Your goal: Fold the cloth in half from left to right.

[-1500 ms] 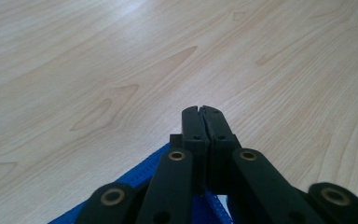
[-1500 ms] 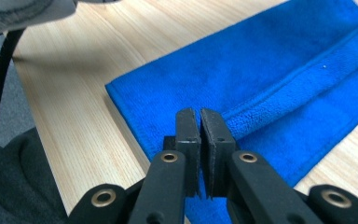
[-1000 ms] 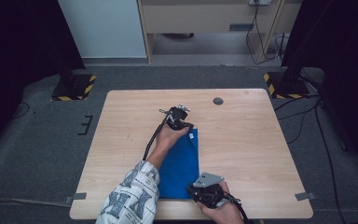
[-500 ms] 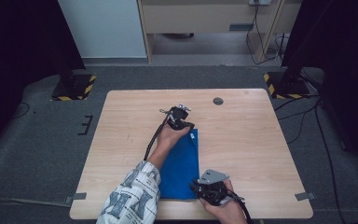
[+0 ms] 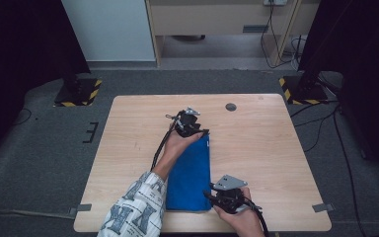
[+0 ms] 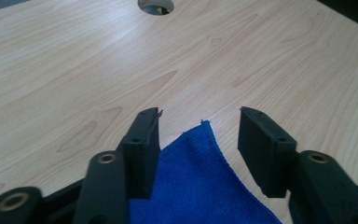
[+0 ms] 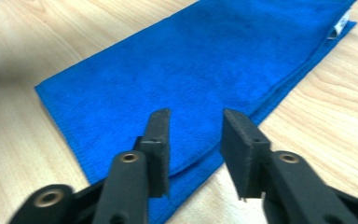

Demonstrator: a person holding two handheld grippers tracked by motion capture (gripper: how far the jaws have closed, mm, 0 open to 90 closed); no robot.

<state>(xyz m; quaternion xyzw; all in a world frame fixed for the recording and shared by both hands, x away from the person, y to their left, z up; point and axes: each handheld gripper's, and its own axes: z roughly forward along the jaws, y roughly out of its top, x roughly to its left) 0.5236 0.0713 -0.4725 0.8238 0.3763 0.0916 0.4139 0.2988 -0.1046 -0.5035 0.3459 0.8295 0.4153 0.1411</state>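
Lying folded on the tabletop [image 5: 276, 148] is a blue cloth [image 5: 192, 177], a long narrow strip running from near the middle of the wood down to the near edge. Everything else I place relative to that cloth.

Left hand-held gripper [image 5: 191, 124] sits at the cloth's far end, w/ the person's patterned sleeve [image 5: 135, 207] coming in along the cloth's left side. In the left gripper view its jaws stand spread, having just been opening; the cloth's far corner [image 6: 204, 154] lies flat on the wood between them, pads not pressing it.

Right hand-held gripper [image 5: 224, 196] is at the cloth's near right corner, grey plate on top. In the right gripper view its jaws are also parted and have just been opening wider; the folded edge of the cloth [image 7: 196, 70] lies below and between them, not pinched as far as I can see.

Labels: a small white tag [image 7: 339, 25] sticks out at the cloth's far edge in the right gripper view, too small & blurred to read. No other writing legible.

Beyond the cloth's far end, to the right, a round cable hole [image 5: 231, 106] is set in the tabletop. Black-and-yellow striped stand bases [image 5: 79, 93] sit on the grey floor past both far corners.
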